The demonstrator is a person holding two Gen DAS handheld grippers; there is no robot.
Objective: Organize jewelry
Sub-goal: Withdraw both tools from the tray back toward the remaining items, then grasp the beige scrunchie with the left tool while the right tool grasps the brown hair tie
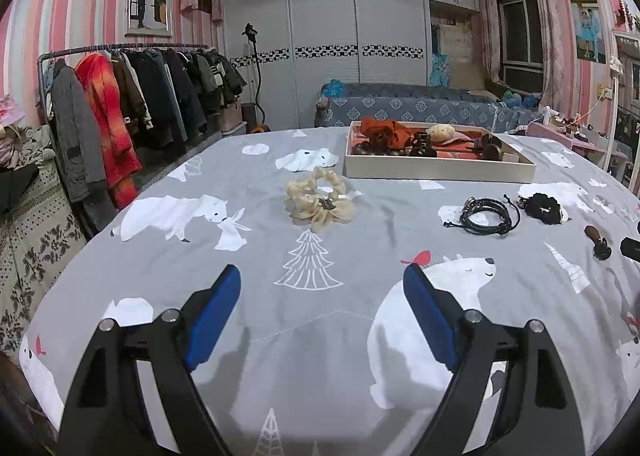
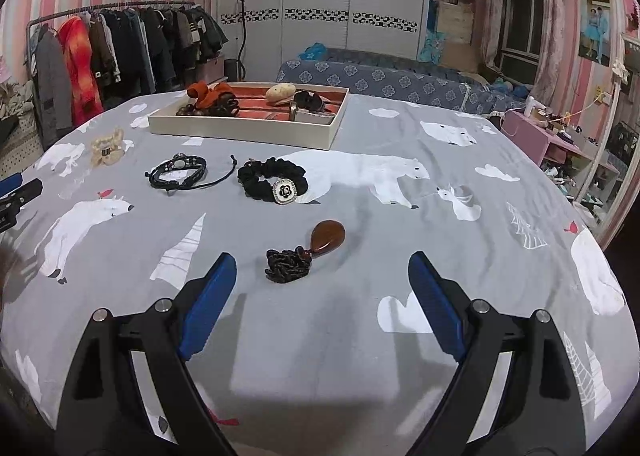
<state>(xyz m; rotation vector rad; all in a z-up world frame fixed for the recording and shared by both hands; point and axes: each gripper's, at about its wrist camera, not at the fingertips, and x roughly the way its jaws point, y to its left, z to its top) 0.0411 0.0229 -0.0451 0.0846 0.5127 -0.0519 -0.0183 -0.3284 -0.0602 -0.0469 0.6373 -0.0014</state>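
Observation:
A cream tray point(image 1: 440, 169) point(image 2: 240, 131) with red lining stands at the far side of the grey bear-print sheet and holds an orange scrunchie point(image 1: 386, 129), dark beads and a beige piece. A cream scrunchie point(image 1: 320, 201) point(image 2: 106, 147), a black cord bracelet point(image 1: 486, 213) point(image 2: 180, 171), a black scrunchie with a square charm point(image 2: 274, 179) point(image 1: 542, 205) and a brown teardrop pendant on a black cord point(image 2: 326, 238) point(image 1: 596, 242) lie on the sheet. My left gripper point(image 1: 322, 284) is open and empty, short of the cream scrunchie. My right gripper point(image 2: 322, 268) is open, just short of the pendant.
A clothes rack point(image 1: 132, 103) full of coats stands at the left. A blue patterned bed point(image 1: 400, 105) and white wardrobe doors are behind. A pink desk point(image 2: 552, 131) with clutter is at the right. The left gripper's tip point(image 2: 16, 191) shows at the right wrist view's left edge.

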